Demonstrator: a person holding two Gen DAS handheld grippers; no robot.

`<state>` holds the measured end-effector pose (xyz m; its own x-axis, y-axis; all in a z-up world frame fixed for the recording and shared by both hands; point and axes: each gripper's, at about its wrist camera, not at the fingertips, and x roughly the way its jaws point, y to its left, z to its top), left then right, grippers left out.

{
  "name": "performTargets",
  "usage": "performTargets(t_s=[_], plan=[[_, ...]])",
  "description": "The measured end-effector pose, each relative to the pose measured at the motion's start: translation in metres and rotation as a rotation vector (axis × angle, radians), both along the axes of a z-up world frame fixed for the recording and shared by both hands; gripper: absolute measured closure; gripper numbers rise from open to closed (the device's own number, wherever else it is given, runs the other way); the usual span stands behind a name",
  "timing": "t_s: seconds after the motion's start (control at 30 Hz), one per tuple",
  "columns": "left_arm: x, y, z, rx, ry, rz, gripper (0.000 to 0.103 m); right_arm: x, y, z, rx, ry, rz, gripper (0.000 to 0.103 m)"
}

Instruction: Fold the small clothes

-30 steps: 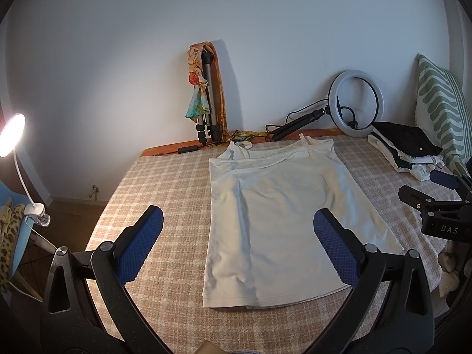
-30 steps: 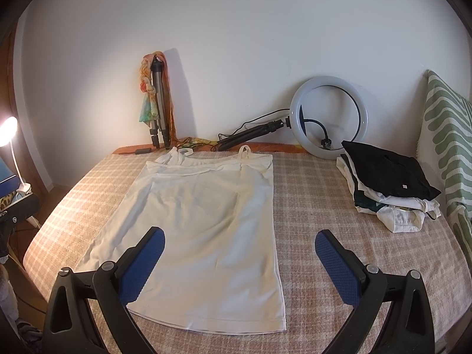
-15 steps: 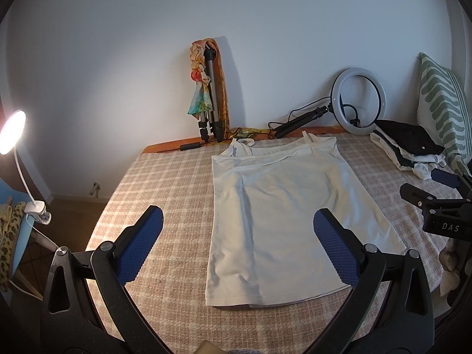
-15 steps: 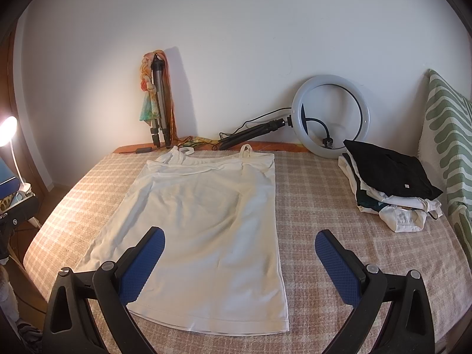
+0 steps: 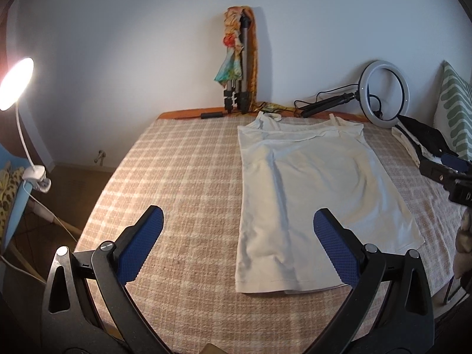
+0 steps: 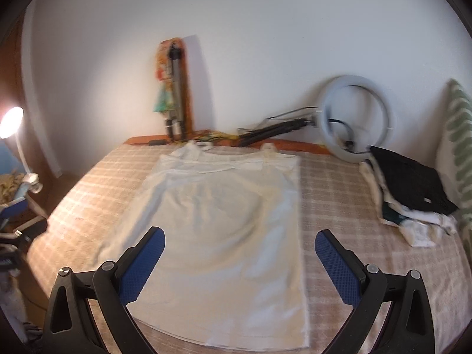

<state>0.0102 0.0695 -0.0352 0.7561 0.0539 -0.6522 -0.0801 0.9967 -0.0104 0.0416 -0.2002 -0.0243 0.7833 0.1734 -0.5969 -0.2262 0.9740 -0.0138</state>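
cream-white knit, thin straps: a small camisole (image 5: pixel 309 194) lies flat and face up on the checked bedcover (image 5: pixel 183 177), straps toward the wall, hem toward the near edge. fully spread, no fold in it yet. a few soft creases run lengthwise down the left half; hem looks slightly wavy at the near left corner.

left gripper (image 5: pixel 237 242) hovers above the bedcover with its tongs spread wide, blue pads holding nothing. it sits off the camisole's left side, the right pad over the cloth near the hem. right gripper (image 6: pixel 239 261) likewise wide apart and empty, hovering over the lower part of the camisole, its right pad just past the garment's right edge. right view is smeared with motion blur, so fine detail there is doubtful.

progress, as i judge it: for this piece, nothing done beyond laying it out. every fold is still to come, likely sides in or hem up to straps, then a move to the pile. a stack of clothes (image 6: pixel 413 203), black on top with pale pieces under, sits at the right of the bed beside a green-striped pillow (image 5: pixel 455 118); cannot tell from here whether these count as finished work or as waiting.

along the wall: ring light (image 5: pixel 385 93), folded tripod (image 5: pixel 240 67) with a bright scarf on it. lit clip lamp (image 5: pixel 16 84) at far left.
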Motion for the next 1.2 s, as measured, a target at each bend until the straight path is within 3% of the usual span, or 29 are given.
performTargets(t_s=[0.1,0.23,0.33,0.53,0.67,0.8,0.87,0.93,1.03,1.2], plan=[[0.002,0.021,-0.016,-0.065,0.037,0.016,0.012,0.016,0.02,0.006,0.017,0.013,0.078,0.0],[0.009,0.045,-0.042,-0.178,0.139,0.033,0.033,0.032,0.045,0.017,0.054,-0.071,0.165,0.0],[0.012,0.051,-0.063,-0.252,0.222,0.016,0.048,0.061,0.076,0.023,0.058,-0.002,0.277,0.001],[0.01,0.043,-0.093,-0.315,0.32,-0.014,0.05,0.107,0.123,0.02,0.015,0.093,0.331,0.01],[0.009,0.039,-0.109,-0.344,0.361,0.008,0.05,0.142,0.141,0.005,0.044,0.196,0.344,0.024],[0.014,0.038,-0.124,-0.414,0.407,0.018,0.05,0.18,0.164,-0.016,0.059,0.301,0.341,0.027],[0.015,0.038,-0.127,-0.429,0.407,0.033,0.056,0.197,0.179,-0.028,0.061,0.35,0.353,0.027],[0.019,0.038,-0.129,-0.428,0.412,0.027,0.075,0.21,0.191,-0.037,0.051,0.392,0.363,0.029],[0.024,0.039,-0.132,-0.431,0.419,0.033,0.093,0.231,0.213,-0.051,-0.011,0.419,0.375,0.034],[0.029,0.045,-0.133,-0.477,0.423,0.034,0.099,0.269,0.236,-0.073,-0.042,0.482,0.35,0.045]])
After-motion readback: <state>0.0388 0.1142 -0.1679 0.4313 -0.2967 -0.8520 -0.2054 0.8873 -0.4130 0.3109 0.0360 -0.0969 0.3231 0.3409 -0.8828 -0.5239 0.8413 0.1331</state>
